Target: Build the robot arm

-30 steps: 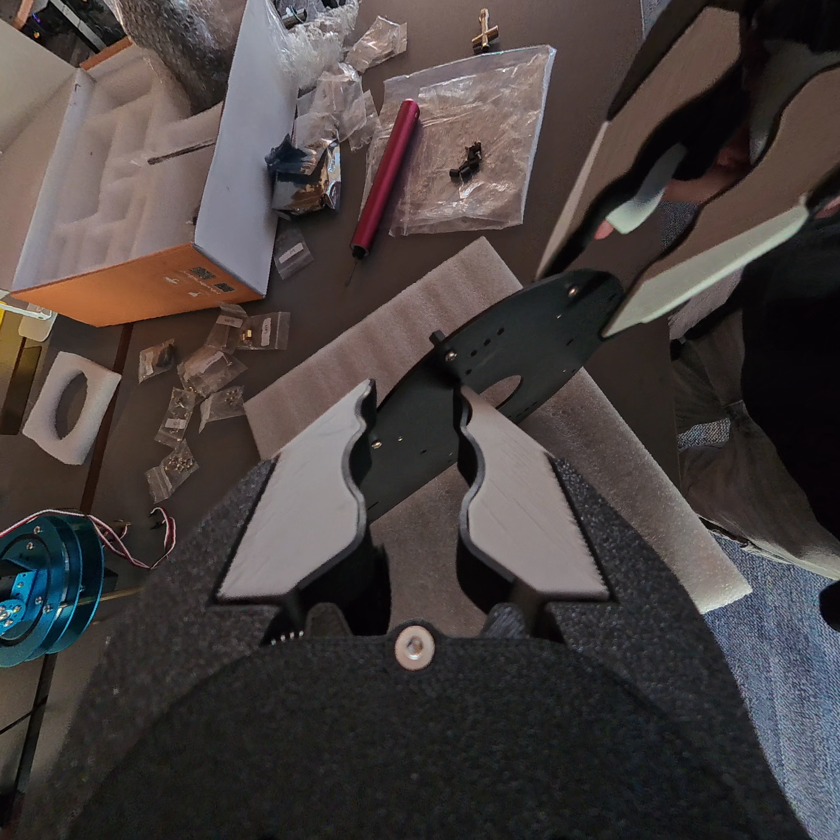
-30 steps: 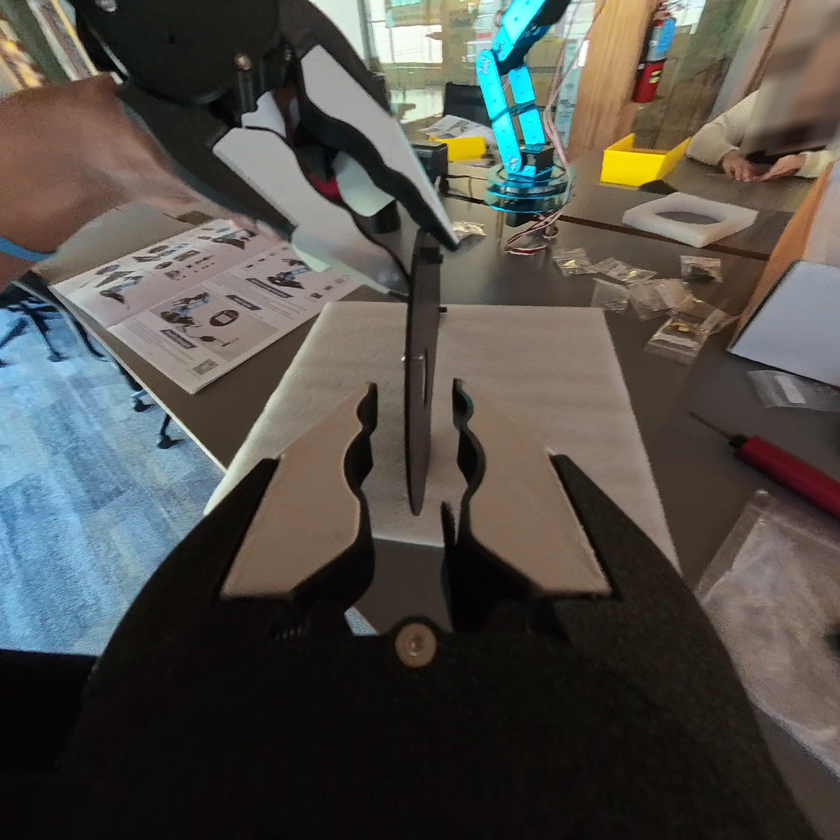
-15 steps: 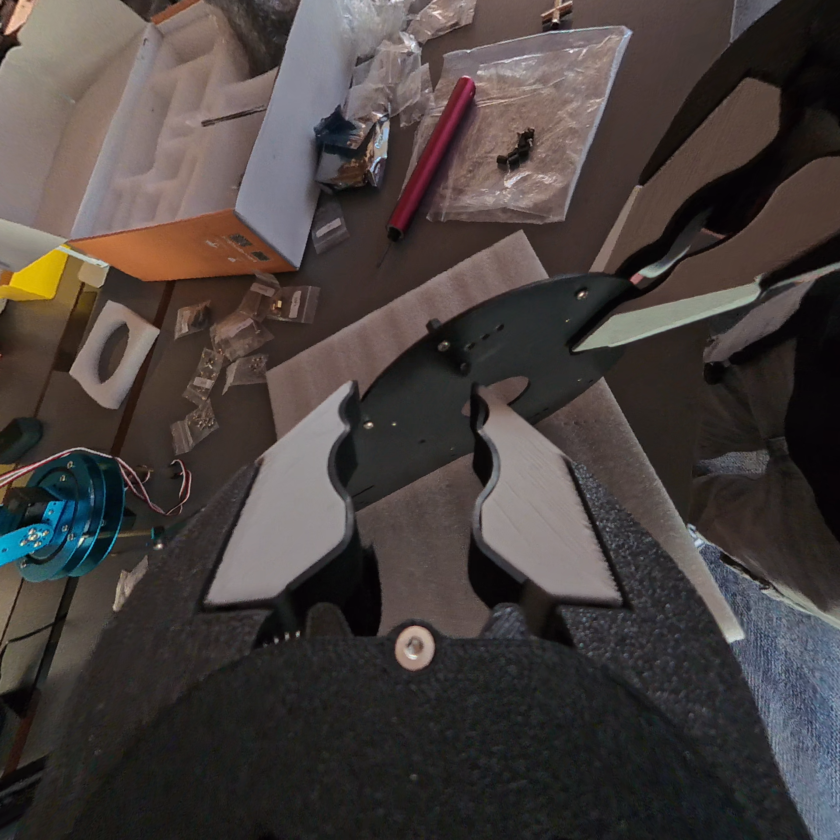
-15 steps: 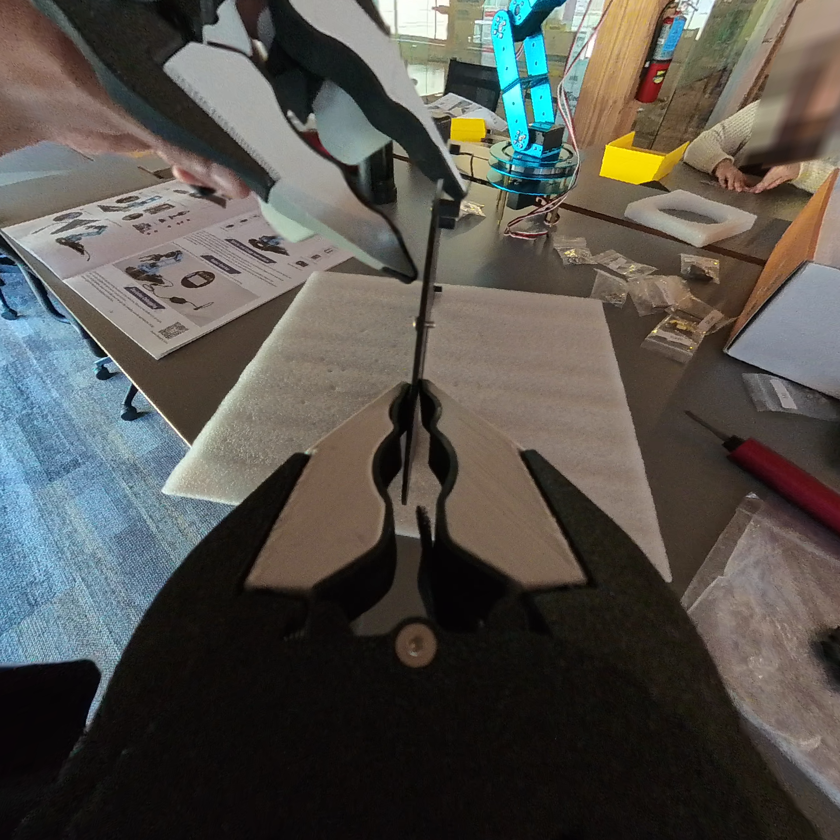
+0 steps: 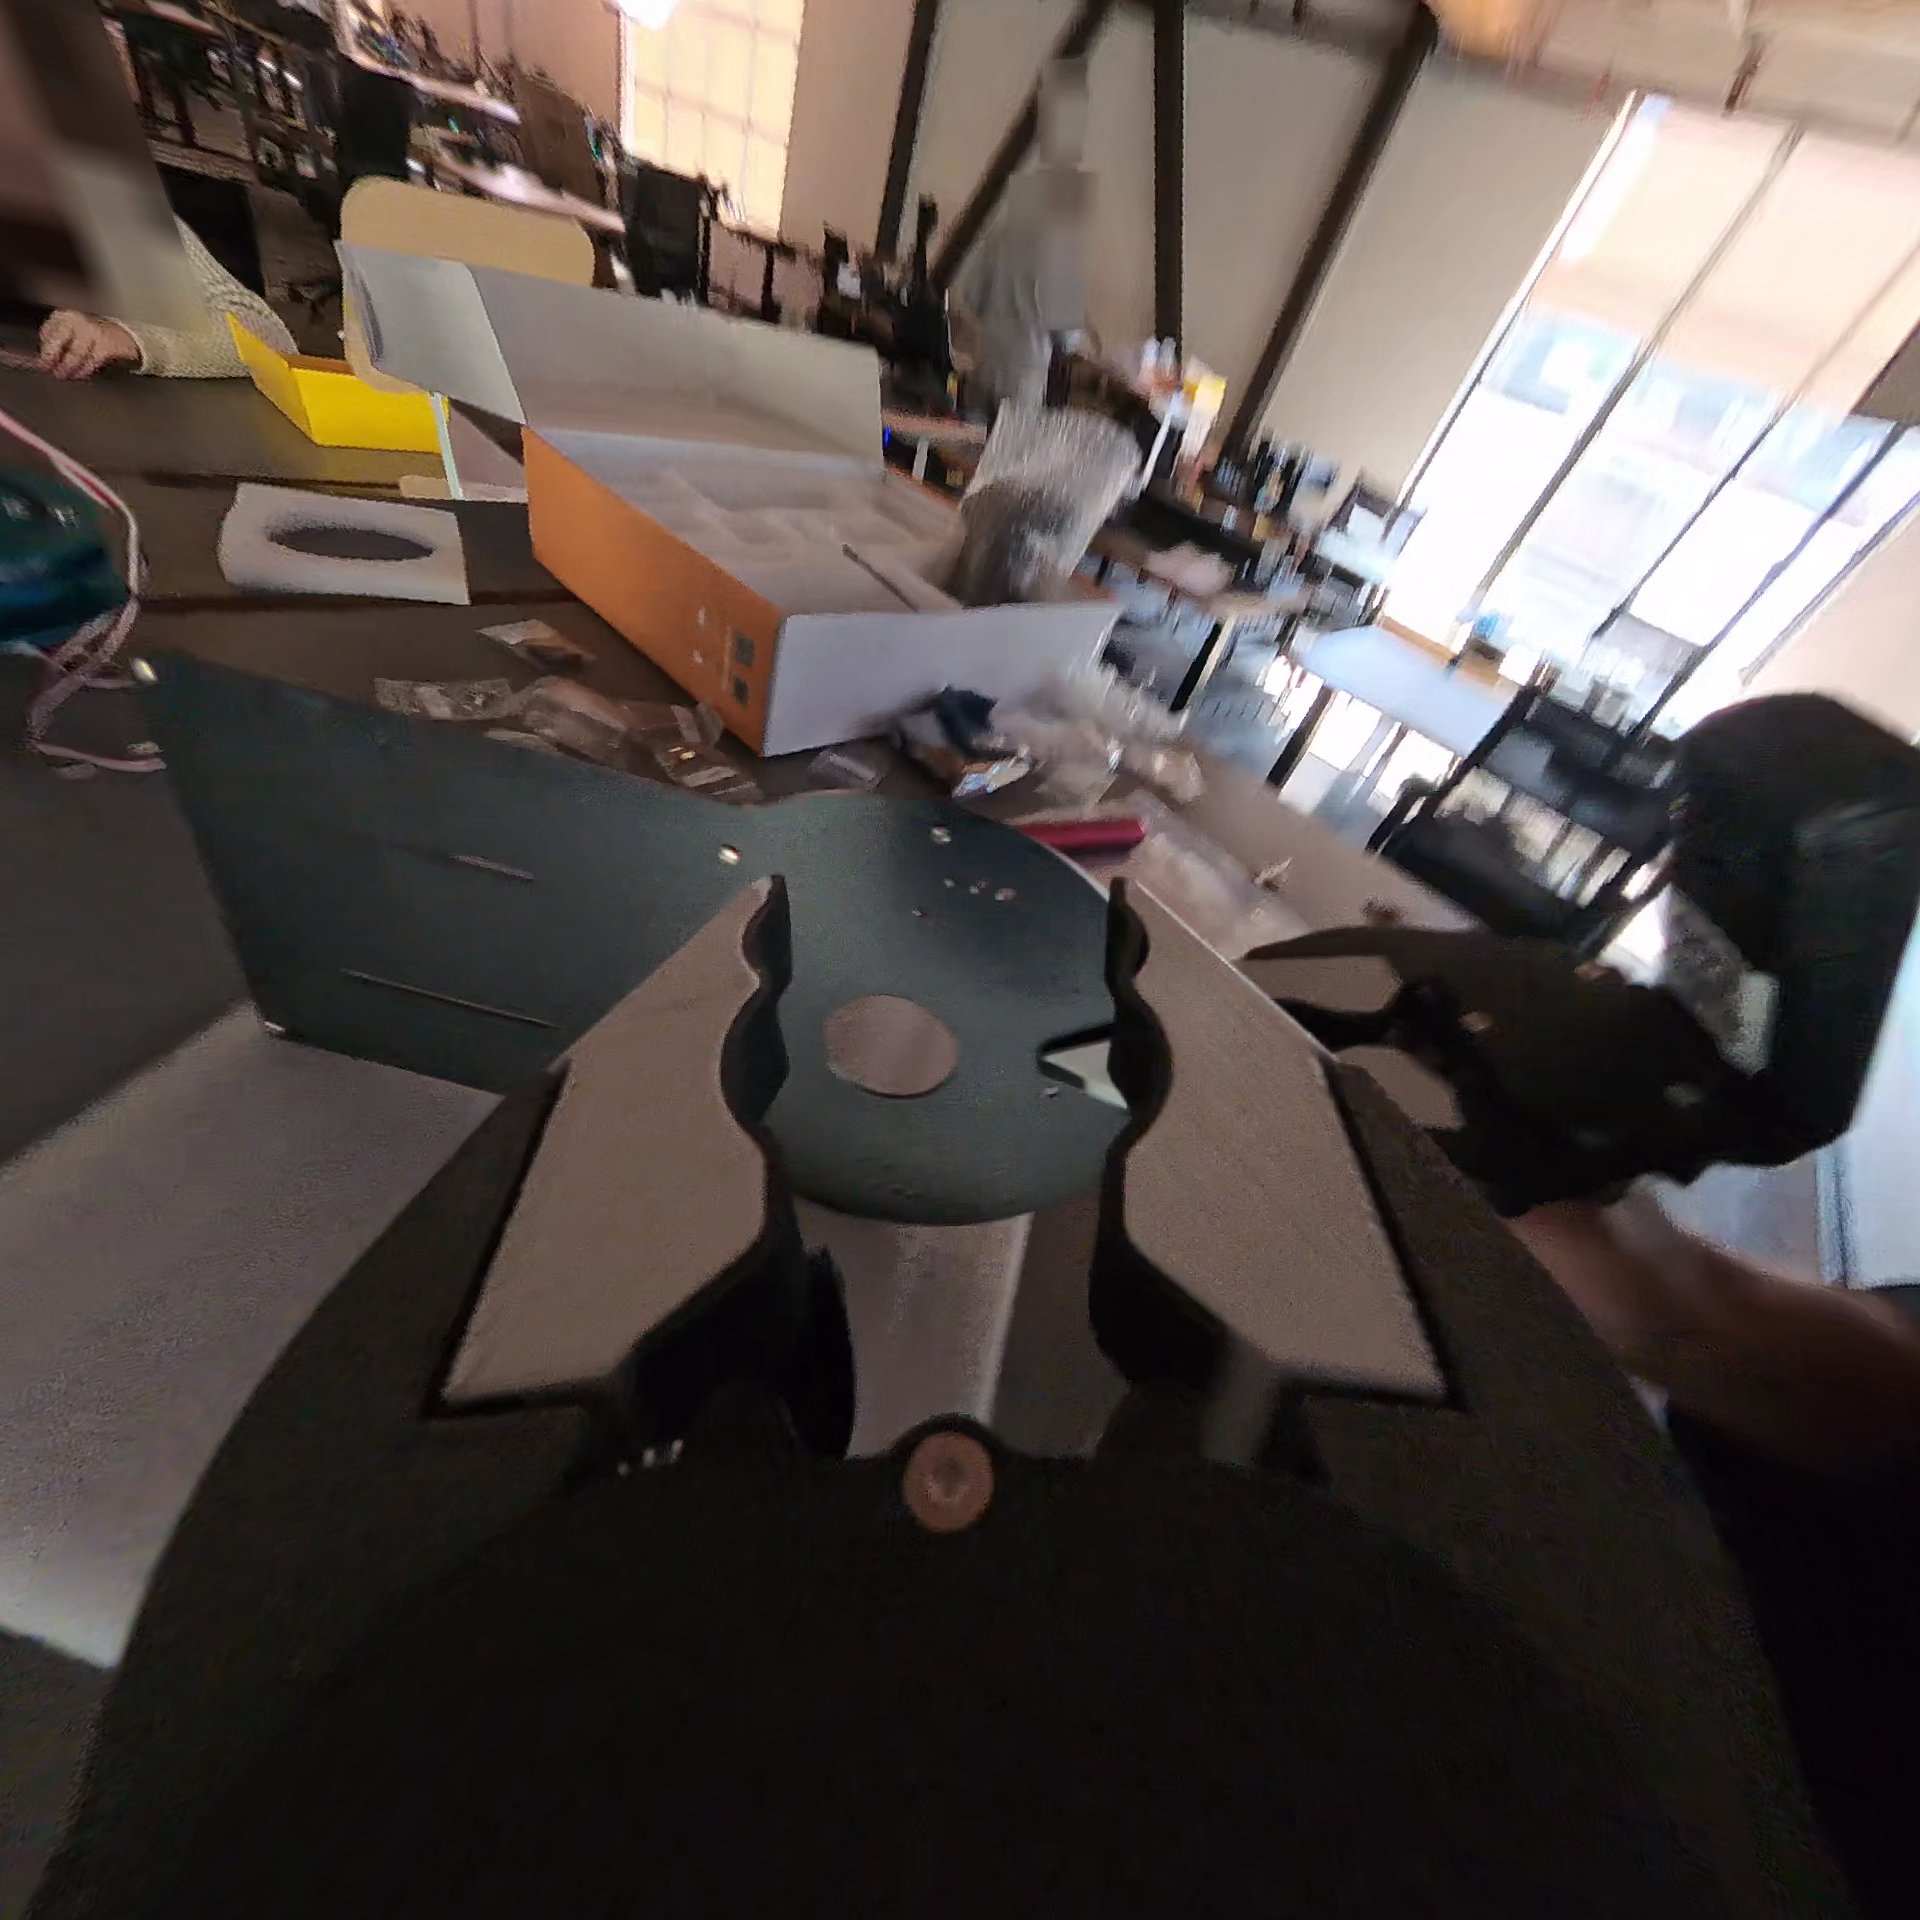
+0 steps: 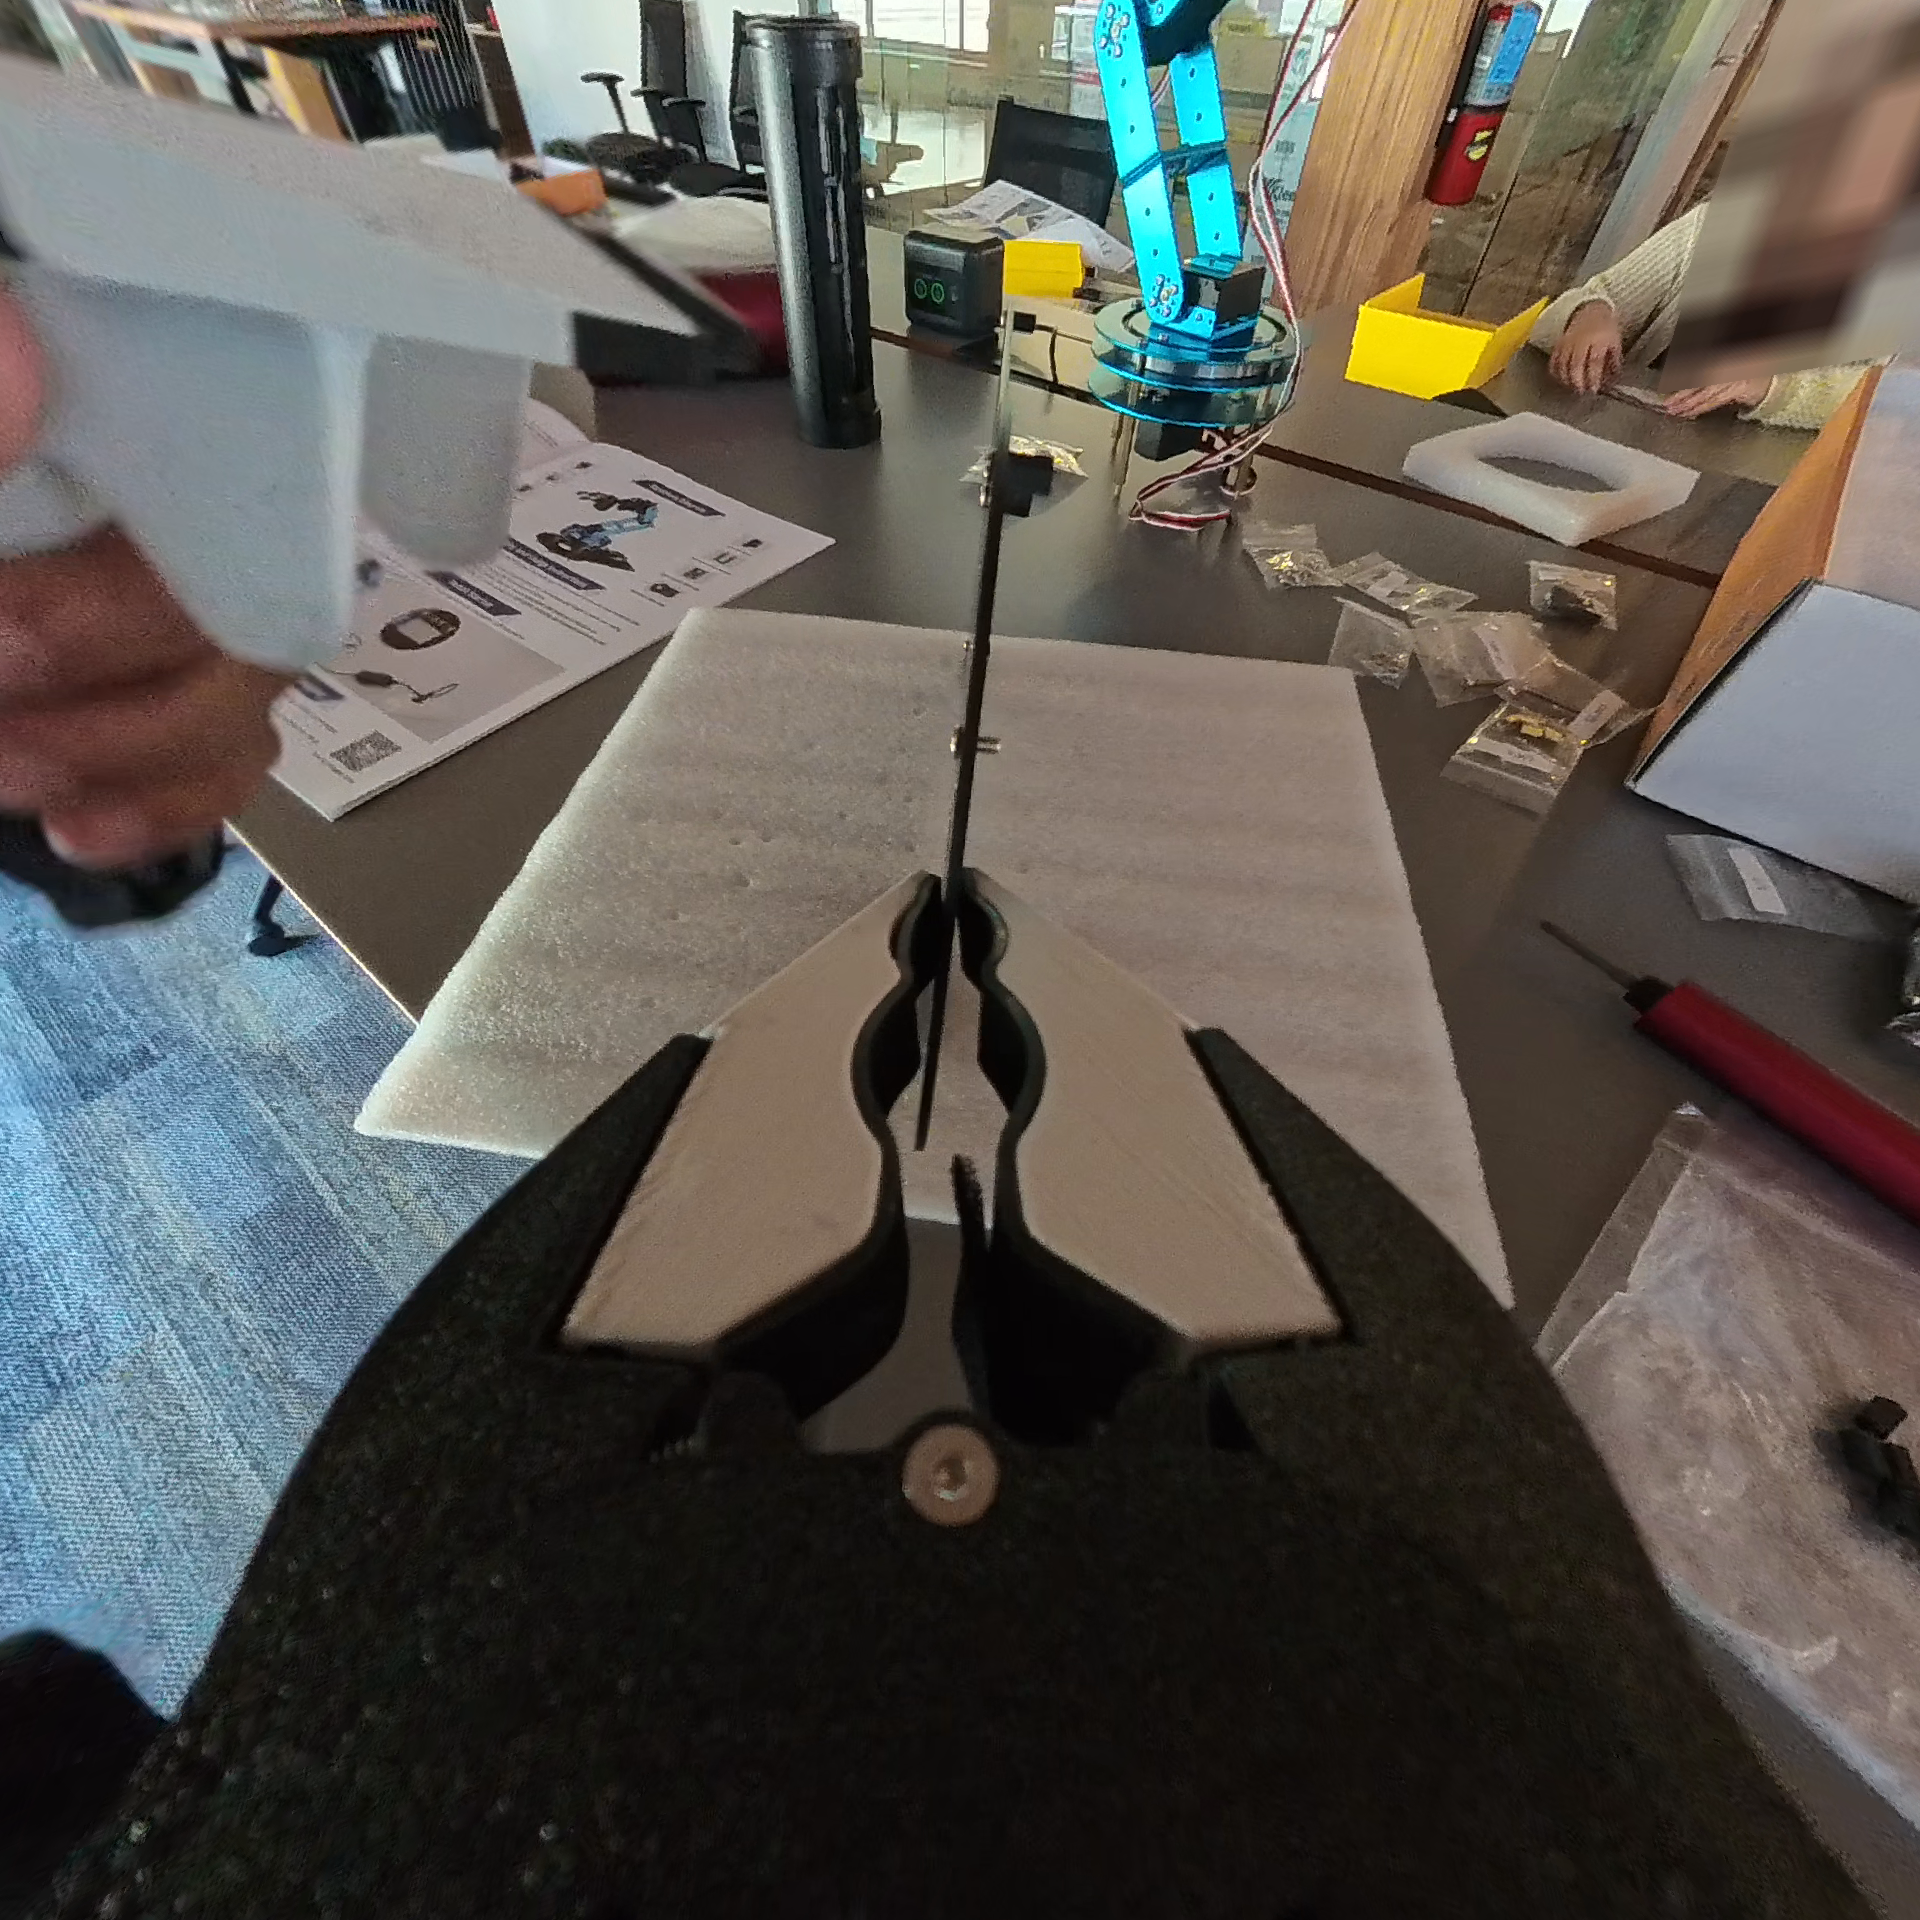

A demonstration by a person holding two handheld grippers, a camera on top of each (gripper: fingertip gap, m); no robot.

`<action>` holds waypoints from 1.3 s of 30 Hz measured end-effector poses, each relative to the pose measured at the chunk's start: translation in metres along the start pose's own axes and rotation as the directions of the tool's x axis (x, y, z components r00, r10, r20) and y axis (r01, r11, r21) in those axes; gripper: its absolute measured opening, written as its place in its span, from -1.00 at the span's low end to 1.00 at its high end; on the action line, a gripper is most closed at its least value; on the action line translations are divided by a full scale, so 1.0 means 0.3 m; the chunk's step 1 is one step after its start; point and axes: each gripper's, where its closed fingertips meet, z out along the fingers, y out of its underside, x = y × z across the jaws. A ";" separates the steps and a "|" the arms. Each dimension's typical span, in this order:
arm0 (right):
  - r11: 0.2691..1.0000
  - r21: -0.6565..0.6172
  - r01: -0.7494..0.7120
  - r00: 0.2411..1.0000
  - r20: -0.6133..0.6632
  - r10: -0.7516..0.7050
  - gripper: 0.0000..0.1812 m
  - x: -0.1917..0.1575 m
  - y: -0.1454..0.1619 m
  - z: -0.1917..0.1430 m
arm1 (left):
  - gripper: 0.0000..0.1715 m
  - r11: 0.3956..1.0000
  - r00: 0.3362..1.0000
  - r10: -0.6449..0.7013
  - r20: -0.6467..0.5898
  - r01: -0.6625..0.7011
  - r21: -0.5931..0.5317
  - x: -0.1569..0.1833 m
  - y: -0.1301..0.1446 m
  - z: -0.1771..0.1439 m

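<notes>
Left wrist view: a dark table (image 5: 125, 894) cluttered with an open orange box (image 5: 665, 582) and small bags. The left gripper (image 5: 940, 914) gapes wide, empty, the black plate (image 5: 582, 935) beyond its tips.

Right wrist view: over white foam sheet (image 6: 790, 790), the right gripper (image 6: 951, 883) pinches that plate (image 6: 982, 623) edge-on, upright; a red tool (image 6: 1766, 1070) lies rightward.

The right gripper (image 6: 951, 883), whose fingers stood apart on either side of the black plate (image 6: 977, 665) a second ago, has closed on the plate's near edge and now pinches it edge-on between its tips. The left gripper (image 5: 940, 914), which earlier stood at the plate's far end with that end between its tips, has let go and drawn off to the right gripper's left; its fingers are spread wider. Its view has swung up from the white foam sheet (image 5: 135, 1278) to look level across the plate's flat face.
</notes>
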 end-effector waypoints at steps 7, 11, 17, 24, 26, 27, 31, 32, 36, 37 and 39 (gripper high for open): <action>1.000 0.009 0.030 0.999 0.018 -0.030 -0.98 -0.014 -0.001 0.001 | -0.29 0.989 0.987 -0.142 0.078 0.139 0.044 0.091 0.101 0.006; 0.996 0.015 0.085 0.996 0.035 -0.086 -0.98 -0.037 -0.003 0.003 | -0.30 0.981 0.961 -0.194 0.196 0.186 0.062 0.123 0.082 0.011; 0.995 0.017 0.101 0.995 0.025 -0.101 -0.98 -0.014 -0.004 0.006 | -0.33 0.929 0.838 -0.354 0.415 0.365 0.056 0.101 0.051 0.000; 0.992 0.016 0.125 0.991 0.044 -0.126 -0.97 -0.011 -0.002 0.006 | -0.43 0.884 0.755 -0.394 0.524 0.468 -0.010 0.163 0.058 0.019; 0.991 0.013 0.132 0.990 0.053 -0.132 -0.97 -0.006 -0.001 0.006 | -0.43 0.863 0.725 -0.414 0.551 0.505 -0.016 0.160 0.056 0.035; 0.990 0.013 0.139 0.989 0.056 -0.139 -0.97 -0.003 -0.001 0.006 | -0.44 0.852 0.708 -0.417 0.570 0.523 -0.026 0.151 0.056 0.044; 0.990 0.007 0.142 0.987 0.073 -0.142 -0.96 0.004 0.000 0.006 | -0.43 0.761 0.648 -0.456 0.611 0.640 -0.111 0.129 0.080 0.095; 0.989 0.007 0.146 0.986 0.076 -0.146 -0.95 0.005 0.000 0.006 | -0.45 0.742 0.641 -0.469 0.607 0.659 -0.122 0.131 0.082 0.109; 0.989 0.006 0.149 0.985 0.093 -0.149 -0.95 0.014 0.002 0.006 | -0.52 0.706 0.637 -0.439 0.633 0.681 -0.196 0.143 0.093 0.151; 0.989 0.005 0.147 0.984 0.097 -0.147 -0.95 0.016 0.002 0.005 | -0.58 0.702 0.640 -0.421 0.642 0.679 -0.216 0.139 0.093 0.154; 0.989 0.008 0.147 0.984 0.105 -0.147 -0.94 0.023 0.003 0.006 | -0.64 0.745 0.676 -0.337 0.656 0.617 -0.253 0.106 0.066 0.131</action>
